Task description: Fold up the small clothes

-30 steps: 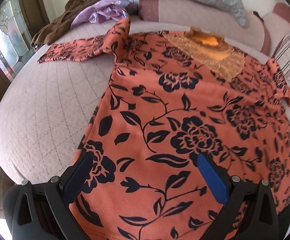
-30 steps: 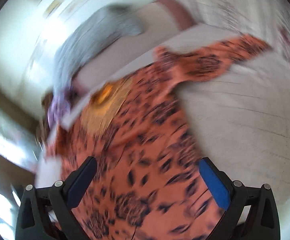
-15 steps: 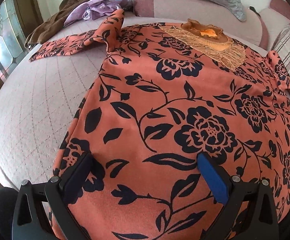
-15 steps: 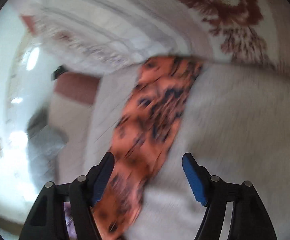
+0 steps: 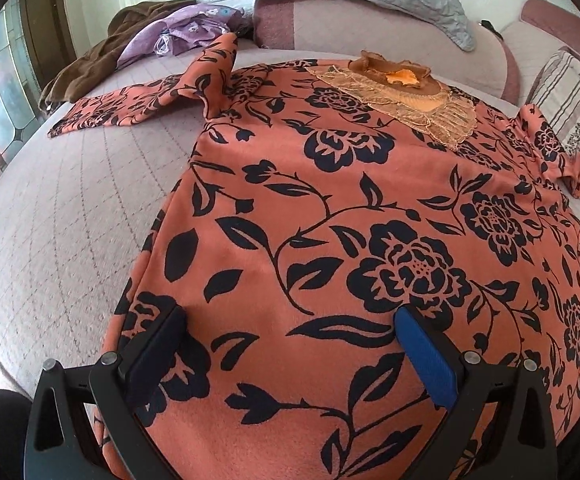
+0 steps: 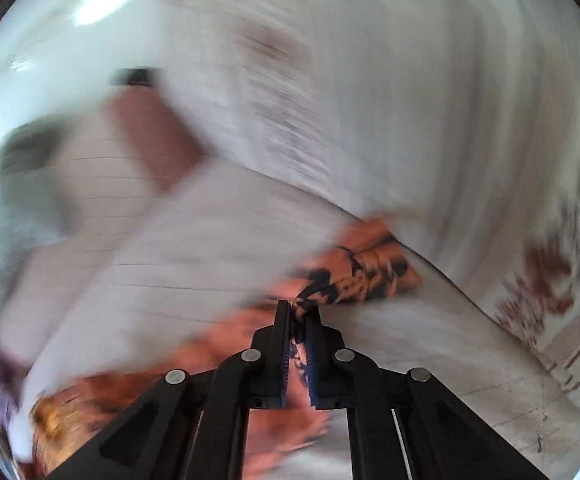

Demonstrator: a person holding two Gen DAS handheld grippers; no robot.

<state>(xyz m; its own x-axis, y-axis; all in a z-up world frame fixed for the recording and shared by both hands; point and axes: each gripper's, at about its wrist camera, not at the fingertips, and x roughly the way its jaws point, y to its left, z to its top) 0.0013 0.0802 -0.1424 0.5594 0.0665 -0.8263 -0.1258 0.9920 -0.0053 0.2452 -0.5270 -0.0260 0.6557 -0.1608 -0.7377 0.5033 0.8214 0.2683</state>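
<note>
Left wrist view, coral floral dress point(image 5: 329, 208) spread flat across the quilted bed point(image 5: 62, 216), left gripper point(image 5: 290, 332) spread wide above its hem, right gripper point(image 6: 298, 316) clamped on a sleeve point(image 6: 361, 276) near the bed's right edge.

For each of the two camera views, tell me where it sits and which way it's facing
Left wrist: on the left gripper, angled down across the orange floral top on the bed; its open fingers show.
Right wrist: on the right gripper, facing the bed's pillow end, blurred; its fingers shut on the top's sleeve.
Shared: the floral top and the bed.
</note>
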